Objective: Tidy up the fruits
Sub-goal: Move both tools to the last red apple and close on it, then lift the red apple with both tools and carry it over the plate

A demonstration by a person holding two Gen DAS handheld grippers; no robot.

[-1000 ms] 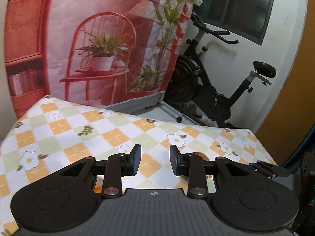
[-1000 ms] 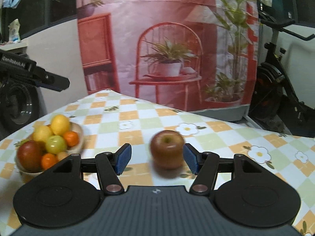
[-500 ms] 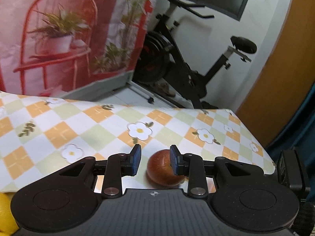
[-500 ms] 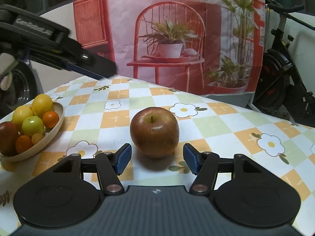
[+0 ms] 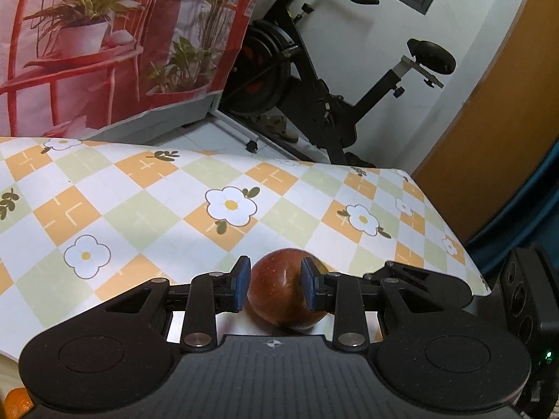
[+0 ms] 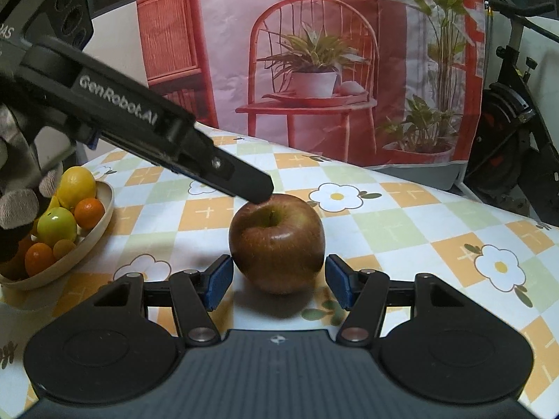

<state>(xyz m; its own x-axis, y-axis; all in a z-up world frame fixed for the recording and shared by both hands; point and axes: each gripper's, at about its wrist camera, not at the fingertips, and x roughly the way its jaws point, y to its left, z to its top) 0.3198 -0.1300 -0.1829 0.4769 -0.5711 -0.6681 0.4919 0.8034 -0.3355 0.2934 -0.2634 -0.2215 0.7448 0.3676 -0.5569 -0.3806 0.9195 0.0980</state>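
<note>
A big red apple [image 6: 276,244] sits on the worktop [image 6: 401,223] with its flowery checked cloth. The right gripper [image 6: 278,281] has its fingers released, one on each side of the apple and not touching it. The left gripper [image 5: 276,288] reaches over the top of the apple; its fingers are nearly shut, and whether they touch it is hard to tell. A bowl [image 6: 101,223] of small fruits stands nearby.

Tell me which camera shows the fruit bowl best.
The right wrist view: the bowl sits at the left, holding lemons, oranges and a green fruit, partly hidden by a gloved hand. The left wrist view shows only an orange sliver at its bottom left corner.
</note>
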